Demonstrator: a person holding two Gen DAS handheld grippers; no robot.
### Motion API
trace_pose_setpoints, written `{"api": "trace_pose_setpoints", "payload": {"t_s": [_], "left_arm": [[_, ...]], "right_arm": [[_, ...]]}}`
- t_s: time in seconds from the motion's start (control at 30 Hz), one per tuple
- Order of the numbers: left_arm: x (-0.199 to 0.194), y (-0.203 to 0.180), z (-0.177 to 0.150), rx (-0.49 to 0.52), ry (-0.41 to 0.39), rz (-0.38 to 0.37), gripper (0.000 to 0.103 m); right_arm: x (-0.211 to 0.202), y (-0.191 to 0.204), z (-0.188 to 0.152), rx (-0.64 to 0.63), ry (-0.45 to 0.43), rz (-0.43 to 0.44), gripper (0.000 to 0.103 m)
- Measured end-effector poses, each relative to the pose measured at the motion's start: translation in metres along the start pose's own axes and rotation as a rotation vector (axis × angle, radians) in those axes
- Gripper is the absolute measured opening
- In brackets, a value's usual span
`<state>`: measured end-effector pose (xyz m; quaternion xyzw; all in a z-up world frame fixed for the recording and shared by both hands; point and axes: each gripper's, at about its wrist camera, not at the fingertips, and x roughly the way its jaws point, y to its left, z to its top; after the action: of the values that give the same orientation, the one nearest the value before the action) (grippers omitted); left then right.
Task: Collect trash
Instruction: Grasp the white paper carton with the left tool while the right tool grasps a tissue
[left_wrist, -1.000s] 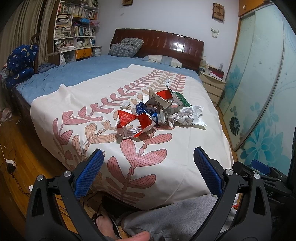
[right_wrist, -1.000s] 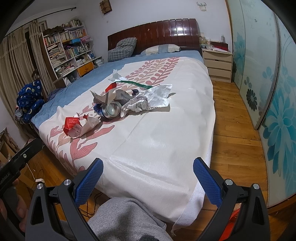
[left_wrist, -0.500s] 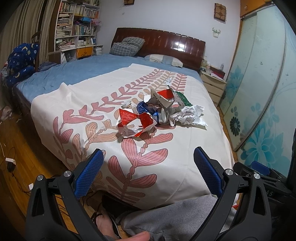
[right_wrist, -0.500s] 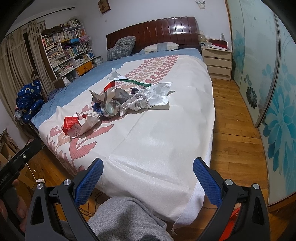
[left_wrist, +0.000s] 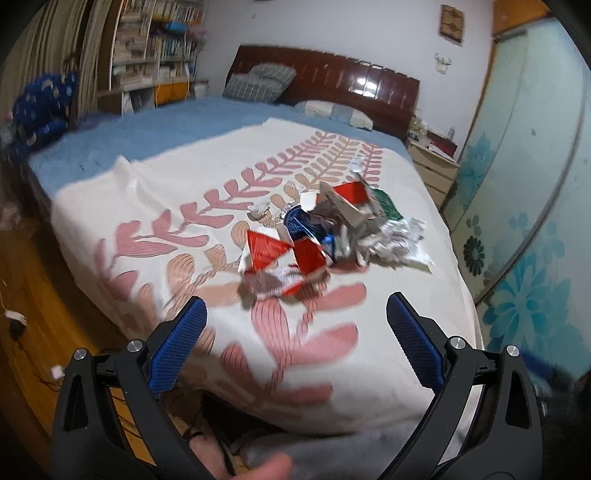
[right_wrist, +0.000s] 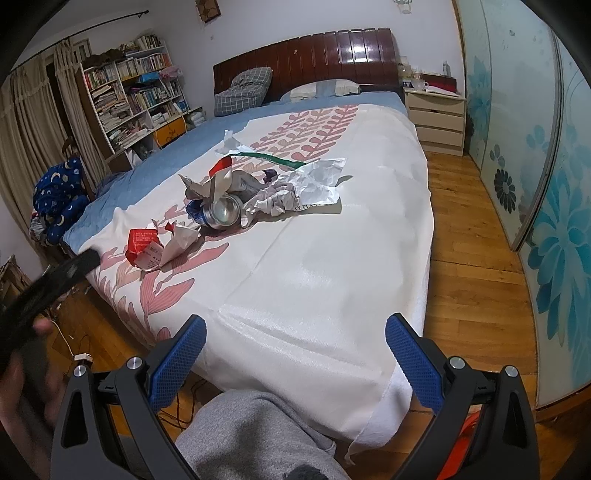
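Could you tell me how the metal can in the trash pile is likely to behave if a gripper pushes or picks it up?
The can lies on its side, so a push would probably roll it across the sheet. It looks empty and thin-walled, so likely light and easily dented. Crumpled paper leaning against it may shift too.

I face a wide bed with a dark red-brown wooden headboard (right_wrist: 303, 59) and a blue sheet (right_wrist: 192, 144). A cream cloth with a pink leaf print (right_wrist: 325, 240) covers its near end. A grey checked pillow (right_wrist: 242, 88) leans at the head. A pale wooden nightstand (right_wrist: 436, 118) stands off the far right corner. A white bookshelf (right_wrist: 129, 99) lines the wall on the left.
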<state>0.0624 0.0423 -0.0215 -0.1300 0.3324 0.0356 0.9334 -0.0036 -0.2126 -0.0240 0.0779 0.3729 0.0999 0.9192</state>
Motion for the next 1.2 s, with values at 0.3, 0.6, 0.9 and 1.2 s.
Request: {"api": "trace_pose_setpoints", "payload": {"t_s": [0.3,0.6,0.9,1.2], "left_arm": [[0.094,0.035,0.029,-0.157,0.164,0.026,0.097],[0.118,0.055,0.018,-0.296,0.240,-0.052,0.048],[0.111,0.067,0.015,-0.332,0.248,-0.106,0.021],[0.071,0.075,0.025,-0.294,0.129,-0.084,0.021]], "right_arm": [[0.010,-0.013,0.003,0.051,0.035,0.018,0.096],[0.024,-0.014,0.007,0.073,0.080,0.050,0.088],[0.028,0.013,0.070,-0.054,0.009,0.199,0.093],[0.106,0.138,0.252,-0.203,-0.008,0.229,0.096]]}}
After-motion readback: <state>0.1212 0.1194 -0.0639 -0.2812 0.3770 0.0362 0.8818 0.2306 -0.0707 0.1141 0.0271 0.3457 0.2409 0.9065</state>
